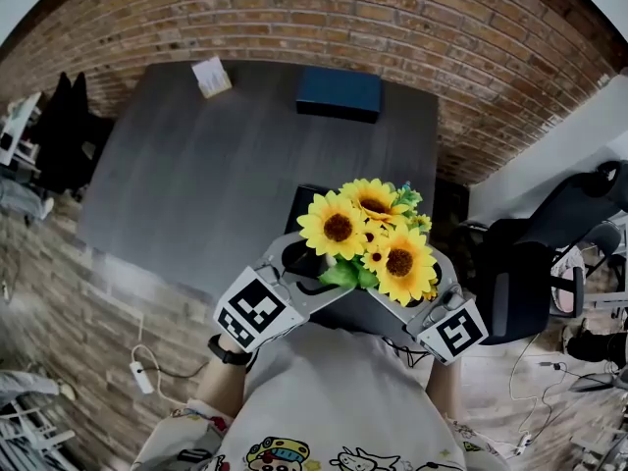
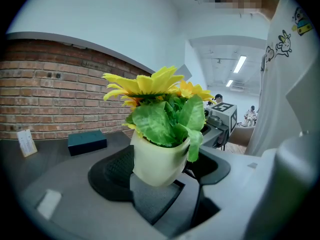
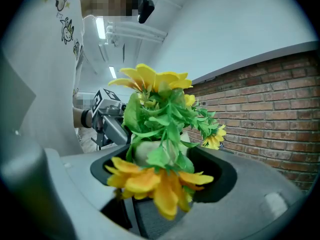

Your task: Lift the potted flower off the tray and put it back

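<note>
– Cream pot of sunflowers: position?
– Between both grippers, at the near edge of the table, over the black tray. Blooms hide the pot in the head view; whether its base touches the tray cannot be told.
– Left gripper?
– Jaws wide, closed round the pot. Its wall sits in the black hollow between them, base against the textured pad. Pot leans slightly.
– Right gripper?
– Same from the opposite side: jaws wide, pot seated between them, one bloom drooping over the near pad. Each gripper's marker cube shows in the other's view.
– Rest of table?
– Blue box at the far edge; small white card left of it, well apart. Brick wall behind.
</note>
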The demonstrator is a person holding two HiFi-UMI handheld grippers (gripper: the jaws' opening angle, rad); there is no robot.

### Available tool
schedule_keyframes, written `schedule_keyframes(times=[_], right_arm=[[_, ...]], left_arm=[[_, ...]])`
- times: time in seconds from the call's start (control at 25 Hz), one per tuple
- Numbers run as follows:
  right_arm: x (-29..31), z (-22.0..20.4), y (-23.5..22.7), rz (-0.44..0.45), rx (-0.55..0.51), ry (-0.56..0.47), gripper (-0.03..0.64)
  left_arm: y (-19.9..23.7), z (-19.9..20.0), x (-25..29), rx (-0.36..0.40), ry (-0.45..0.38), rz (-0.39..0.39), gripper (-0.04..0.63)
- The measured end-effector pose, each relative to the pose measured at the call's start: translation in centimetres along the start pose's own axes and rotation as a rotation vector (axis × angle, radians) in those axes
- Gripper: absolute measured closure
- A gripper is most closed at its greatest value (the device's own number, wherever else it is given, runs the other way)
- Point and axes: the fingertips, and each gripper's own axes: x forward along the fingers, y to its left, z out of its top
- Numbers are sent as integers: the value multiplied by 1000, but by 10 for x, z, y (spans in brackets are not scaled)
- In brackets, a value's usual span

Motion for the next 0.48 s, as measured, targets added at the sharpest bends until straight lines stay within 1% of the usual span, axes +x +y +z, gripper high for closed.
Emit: schedule_keyframes(times=[0.16, 0.36, 0.48], right_arm=[[2, -1, -1, 0, 3, -4, 249], [2, -8, -3, -7, 11, 20, 249], [3, -2, -1, -4, 8, -3, 249]], left_arm=[[2, -2, 2, -9, -2, -2, 235], [3, -6, 3, -24, 3, -11, 235], [2, -6, 3, -26, 7, -14, 235]])
